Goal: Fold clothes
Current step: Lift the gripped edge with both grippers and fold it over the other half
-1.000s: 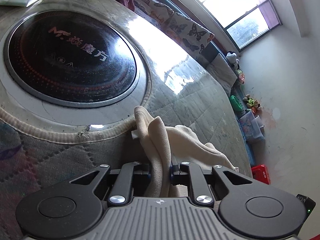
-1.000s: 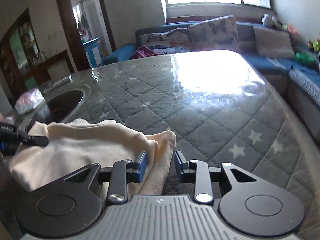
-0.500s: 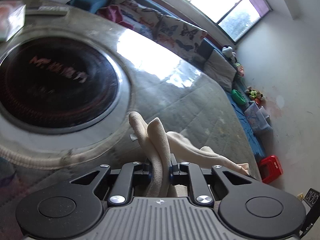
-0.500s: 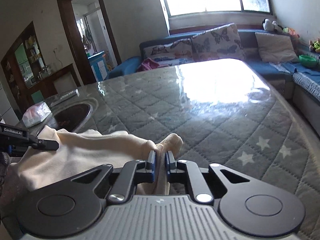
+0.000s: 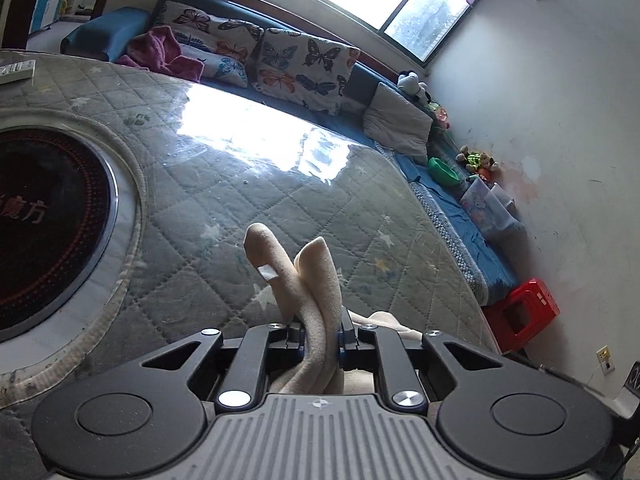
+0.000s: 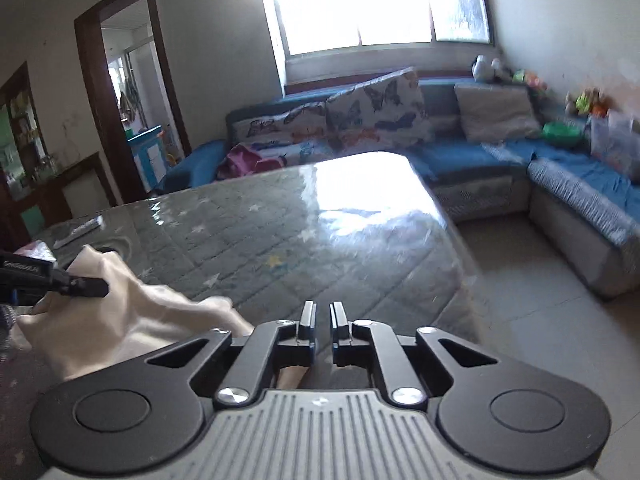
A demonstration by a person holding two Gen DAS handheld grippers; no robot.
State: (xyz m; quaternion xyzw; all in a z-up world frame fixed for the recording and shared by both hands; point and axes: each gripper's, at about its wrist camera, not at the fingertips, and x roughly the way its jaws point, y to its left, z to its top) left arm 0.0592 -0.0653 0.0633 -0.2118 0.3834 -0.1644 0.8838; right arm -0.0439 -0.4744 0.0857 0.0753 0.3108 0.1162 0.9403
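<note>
- The left gripper (image 5: pixel 320 334) is clamped on a bunched edge of the cream garment (image 5: pixel 316 280). Two rounded folds of cloth stand up ahead of its fingers, one bearing a small white label. The grip looks set to raise that edge clear of the quilted table cover (image 5: pixel 240 200).
- The right gripper (image 6: pixel 322 330) shows its jaws drawn nearly together with a narrow gap. No cloth is visible between the fingertips. A strip of cream fabric shows beneath the linkage, so whether it is pinched lower down cannot be told.
- In the right wrist view, the garment (image 6: pixel 120 320) lies to the left of the right gripper, stretched from beneath it toward the left gripper (image 6: pixel 86 286), whose fingers hold the far corner. The cloth sags between the two, part lifted, part resting on the cover.
- A round black hob (image 5: pixel 48 232) sits in the table, left of the left gripper, clear of the garment.
- Judgement: the garment is held up by one edge at least; its fold state cannot be settled.
</note>
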